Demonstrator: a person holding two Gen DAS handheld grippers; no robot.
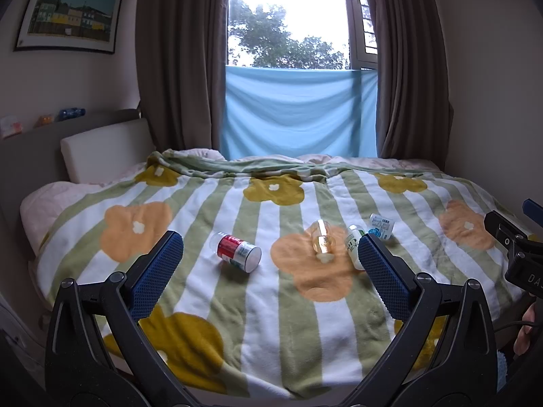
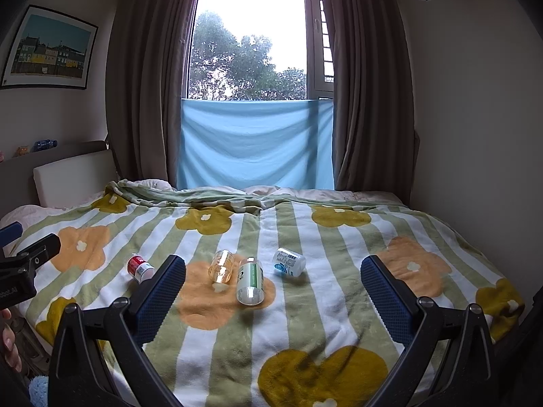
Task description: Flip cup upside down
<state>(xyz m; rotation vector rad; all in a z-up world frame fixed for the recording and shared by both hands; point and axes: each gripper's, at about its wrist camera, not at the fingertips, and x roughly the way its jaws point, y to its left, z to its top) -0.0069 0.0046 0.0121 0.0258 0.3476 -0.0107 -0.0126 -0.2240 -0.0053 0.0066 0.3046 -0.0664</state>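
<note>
Several small cups lie on their sides on the flowered blanket [image 1: 258,305]. A clear amber cup [image 1: 322,239] [image 2: 222,268] lies mid-bed on an orange flower. A red-labelled cup [image 1: 237,251] [image 2: 139,268] lies to its left. A green-labelled cup [image 2: 250,285] [image 1: 353,244] lies just right of the amber one. A blue-labelled cup [image 2: 289,262] [image 1: 381,225] lies farthest right. My left gripper [image 1: 271,264] is open and empty, held above the near part of the bed. My right gripper [image 2: 273,291] is open and empty, likewise short of the cups.
The bed fills the view, with a headboard [image 1: 105,146] at the left and a wall close on the right. A window with brown curtains and a blue cloth [image 1: 298,112] stands behind. The other gripper shows at each view's edge [image 1: 516,247] [image 2: 23,264].
</note>
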